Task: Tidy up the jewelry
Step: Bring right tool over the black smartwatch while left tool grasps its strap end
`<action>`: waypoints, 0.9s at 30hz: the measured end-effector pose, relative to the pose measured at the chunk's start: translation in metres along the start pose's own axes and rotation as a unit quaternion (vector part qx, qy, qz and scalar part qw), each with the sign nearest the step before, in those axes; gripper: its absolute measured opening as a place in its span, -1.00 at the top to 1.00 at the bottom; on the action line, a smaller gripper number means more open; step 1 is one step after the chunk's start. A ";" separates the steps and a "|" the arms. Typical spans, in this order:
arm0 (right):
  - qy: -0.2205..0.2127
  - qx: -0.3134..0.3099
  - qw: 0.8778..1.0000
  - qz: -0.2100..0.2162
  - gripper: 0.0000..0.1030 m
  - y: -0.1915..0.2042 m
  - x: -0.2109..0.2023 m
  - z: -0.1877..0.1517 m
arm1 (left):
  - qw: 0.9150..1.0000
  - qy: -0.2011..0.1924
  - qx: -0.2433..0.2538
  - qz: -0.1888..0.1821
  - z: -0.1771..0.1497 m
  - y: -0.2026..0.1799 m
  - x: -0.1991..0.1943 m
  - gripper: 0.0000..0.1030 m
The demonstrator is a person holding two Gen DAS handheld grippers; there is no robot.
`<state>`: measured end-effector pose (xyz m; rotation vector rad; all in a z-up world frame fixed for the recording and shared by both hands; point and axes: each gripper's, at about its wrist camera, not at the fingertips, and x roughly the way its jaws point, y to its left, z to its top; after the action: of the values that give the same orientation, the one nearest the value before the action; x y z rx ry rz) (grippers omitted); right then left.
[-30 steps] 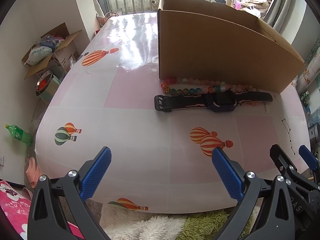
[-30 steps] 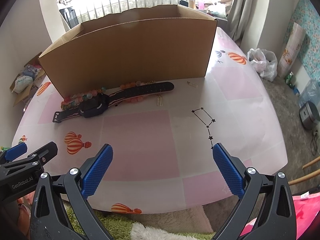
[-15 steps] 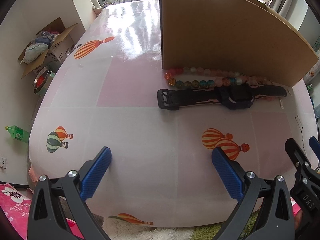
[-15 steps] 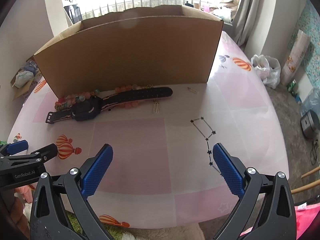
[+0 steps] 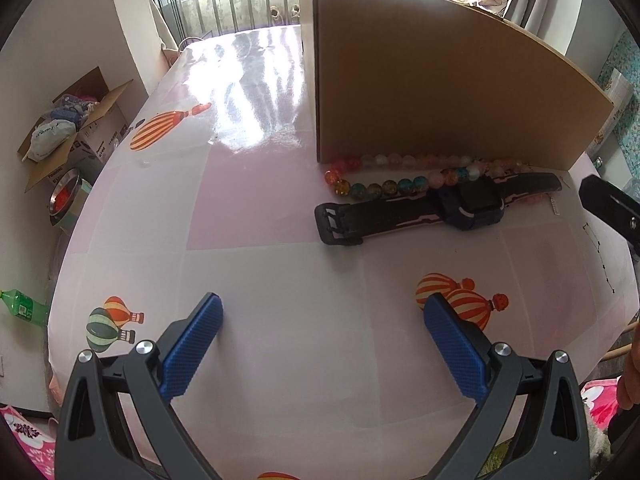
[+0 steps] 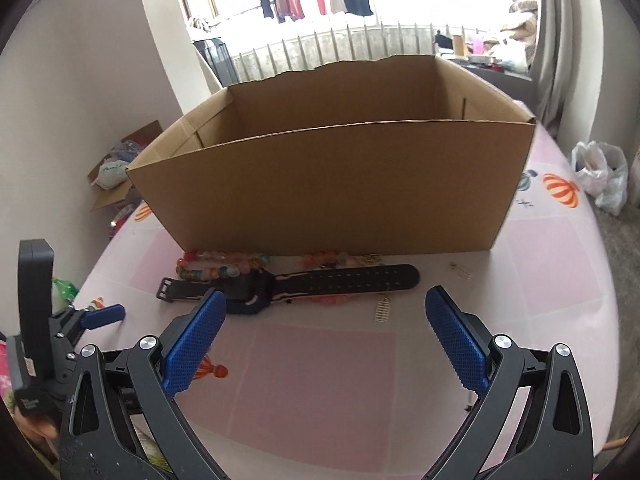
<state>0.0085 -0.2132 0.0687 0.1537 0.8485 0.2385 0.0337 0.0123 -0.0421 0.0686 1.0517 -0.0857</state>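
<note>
A black watch [image 5: 436, 208] [image 6: 304, 284] lies flat on the table in front of an open cardboard box [image 5: 440, 80] [image 6: 332, 172]. Strings of coloured beads [image 5: 384, 184] [image 6: 220, 264] lie between the watch and the box wall. Two small pale earrings [image 6: 383, 310] [image 6: 460, 270] lie to the right of the watch. My left gripper [image 5: 320, 340] is open and empty over the table's near part. My right gripper [image 6: 324, 332] is open and empty, just short of the watch; its left pad [image 6: 196, 344] overlaps the watch face in view.
The table [image 5: 280, 280] has a pink and white cloth with balloon prints. A box of clutter [image 5: 68, 128] and a green bottle [image 5: 20, 306] are on the floor to the left. A white bag [image 6: 600, 176] lies on the floor to the right.
Both grippers have moved forward toward the watch and box. The right gripper has also dropped lower, so the watch now sits at its fingertips. Both stay open.
</note>
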 end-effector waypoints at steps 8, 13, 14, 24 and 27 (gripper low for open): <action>0.040 -0.038 0.994 0.094 -0.43 0.028 0.025 0.026 | 0.999 -0.035 0.004 -0.008 0.003 0.008 0.004 -0.92; 0.076 -0.070 0.992 0.074 -0.14 0.045 0.049 0.026 | 0.998 -0.058 -0.011 -0.029 0.003 0.016 0.001 -0.87; 0.086 -0.068 0.992 0.070 -0.10 0.046 0.055 0.025 | 0.997 -0.064 -0.016 -0.036 0.004 0.021 0.000 -0.83; 0.121 -0.101 0.987 0.039 0.16 0.061 0.060 0.012 | 0.985 -0.080 -0.054 -0.143 0.015 0.043 0.002 -0.06; 0.128 -0.102 0.986 0.039 0.24 0.064 0.058 0.008 | 0.980 -0.072 -0.076 -0.170 0.018 0.042 0.002 0.03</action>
<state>0.0419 -0.1367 0.0468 -0.0378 1.0672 0.4230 0.0544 0.0520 -0.0347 -0.2536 0.9138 -0.3162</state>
